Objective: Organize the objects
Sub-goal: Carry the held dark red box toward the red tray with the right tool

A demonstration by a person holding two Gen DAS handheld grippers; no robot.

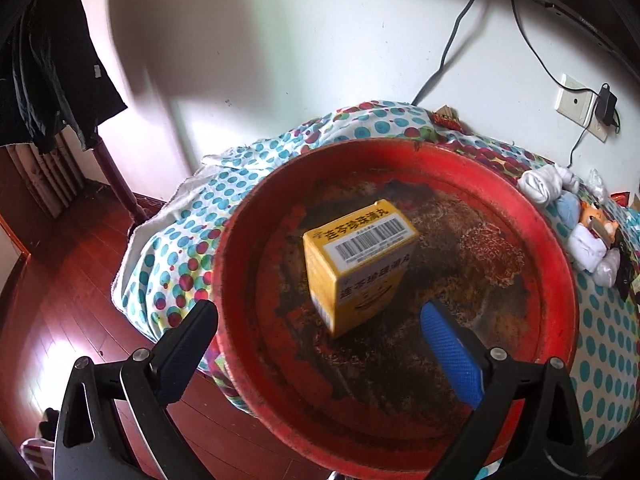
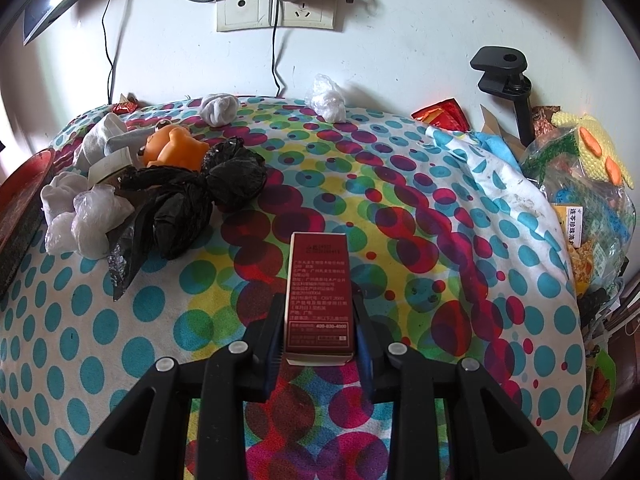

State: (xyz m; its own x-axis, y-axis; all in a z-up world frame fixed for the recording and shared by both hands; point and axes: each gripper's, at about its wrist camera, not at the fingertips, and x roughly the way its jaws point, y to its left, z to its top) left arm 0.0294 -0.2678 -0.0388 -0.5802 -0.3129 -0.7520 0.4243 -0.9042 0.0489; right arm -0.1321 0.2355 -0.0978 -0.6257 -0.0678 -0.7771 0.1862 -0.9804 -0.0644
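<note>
A yellow medicine box (image 1: 358, 264) stands inside a worn red round tray (image 1: 256, 216) on the dotted cloth. My left gripper (image 1: 320, 320) is open just in front of the box, its fingers apart on either side and not touching it. My right gripper (image 2: 318, 308) is shut on a dark red box (image 2: 319, 296) and holds it just above the dotted cloth (image 2: 400, 216). The red tray's edge shows at the far left of the right wrist view (image 2: 24, 184).
A pile at the left holds white socks (image 2: 72, 216), a black plastic bag (image 2: 192, 196) and an orange toy (image 2: 172, 148). A white crumpled bag (image 2: 328, 100) lies by the wall. Snack packets and a knitted yellow toy (image 2: 592, 148) crowd the right edge. Wall sockets with cables (image 2: 280, 12) are behind.
</note>
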